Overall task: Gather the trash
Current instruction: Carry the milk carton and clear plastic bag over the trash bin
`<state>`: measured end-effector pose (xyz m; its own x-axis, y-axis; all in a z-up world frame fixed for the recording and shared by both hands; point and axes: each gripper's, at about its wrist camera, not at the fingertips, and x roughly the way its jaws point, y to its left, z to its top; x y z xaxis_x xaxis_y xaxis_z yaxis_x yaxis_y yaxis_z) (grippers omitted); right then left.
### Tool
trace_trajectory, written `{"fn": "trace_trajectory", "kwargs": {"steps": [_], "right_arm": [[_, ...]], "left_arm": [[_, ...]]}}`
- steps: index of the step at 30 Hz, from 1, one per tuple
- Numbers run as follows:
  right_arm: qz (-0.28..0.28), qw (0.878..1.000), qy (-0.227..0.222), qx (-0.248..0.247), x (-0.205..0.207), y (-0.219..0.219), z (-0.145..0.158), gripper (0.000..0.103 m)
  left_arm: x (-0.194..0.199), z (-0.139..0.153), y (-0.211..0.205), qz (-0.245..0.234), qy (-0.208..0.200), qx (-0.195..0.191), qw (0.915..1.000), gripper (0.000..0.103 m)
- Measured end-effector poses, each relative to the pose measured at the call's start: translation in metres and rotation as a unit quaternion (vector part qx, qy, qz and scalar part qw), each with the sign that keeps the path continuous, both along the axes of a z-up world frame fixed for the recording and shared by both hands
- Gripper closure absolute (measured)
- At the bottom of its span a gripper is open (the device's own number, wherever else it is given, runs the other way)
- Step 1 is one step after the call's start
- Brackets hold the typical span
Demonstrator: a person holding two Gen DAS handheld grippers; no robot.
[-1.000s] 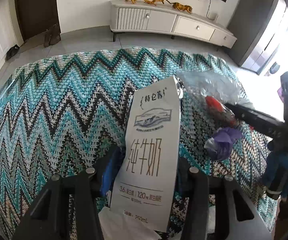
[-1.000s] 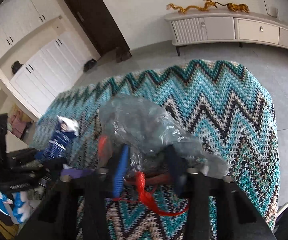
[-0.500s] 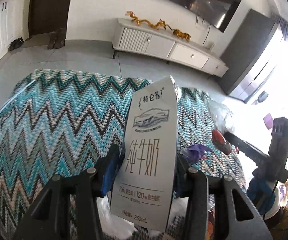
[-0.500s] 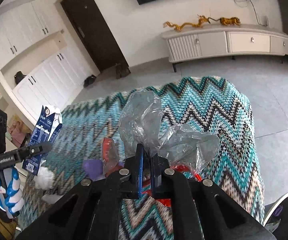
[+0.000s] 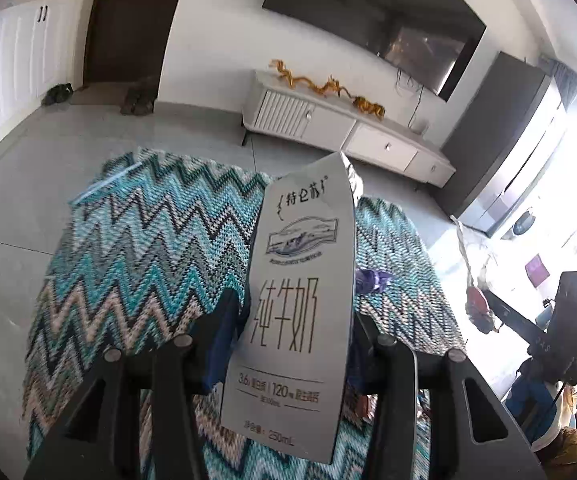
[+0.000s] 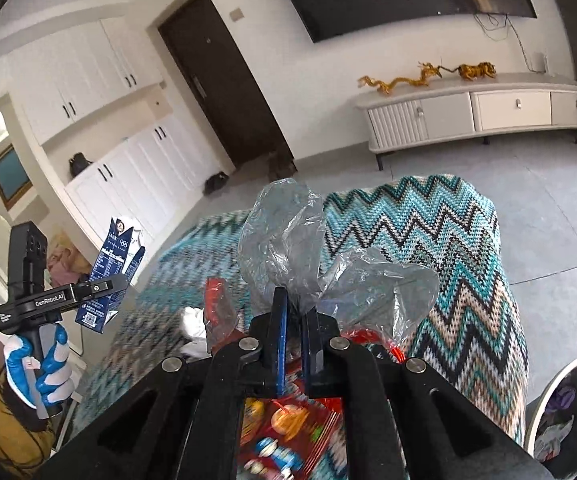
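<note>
The left claw (image 5: 292,344) grips a grey milk carton (image 5: 296,304) upright, lifted above the zigzag blanket (image 5: 136,248). The right claw (image 6: 294,320) is pinched tight on a crumpled clear plastic bag (image 6: 288,240), also held above the blanket

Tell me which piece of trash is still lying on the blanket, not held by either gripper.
The purple wrapper, lying loose on the zigzag blanket. The milk carton and clear plastic bag are each clamped in jaws.

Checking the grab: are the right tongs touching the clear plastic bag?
Touching. The right wrist view shows the right tongs shut on the clear plastic bag, its neck pinched between the fingers.
</note>
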<state>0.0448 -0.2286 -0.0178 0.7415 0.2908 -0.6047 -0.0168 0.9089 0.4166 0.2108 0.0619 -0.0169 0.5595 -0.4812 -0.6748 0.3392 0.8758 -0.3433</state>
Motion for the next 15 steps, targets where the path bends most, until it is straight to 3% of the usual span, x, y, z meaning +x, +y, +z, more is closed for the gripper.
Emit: {"fn": "trace_trajectory", "kwargs": {"steps": [15], "right_arm": [[0.008,0.997,-0.077,-0.003,-0.091,0.004,0.058,0.097]], "left_arm": [[-0.077,0.051,0.006,-0.01,-0.057,-0.028,0.9979,0.058]]}}
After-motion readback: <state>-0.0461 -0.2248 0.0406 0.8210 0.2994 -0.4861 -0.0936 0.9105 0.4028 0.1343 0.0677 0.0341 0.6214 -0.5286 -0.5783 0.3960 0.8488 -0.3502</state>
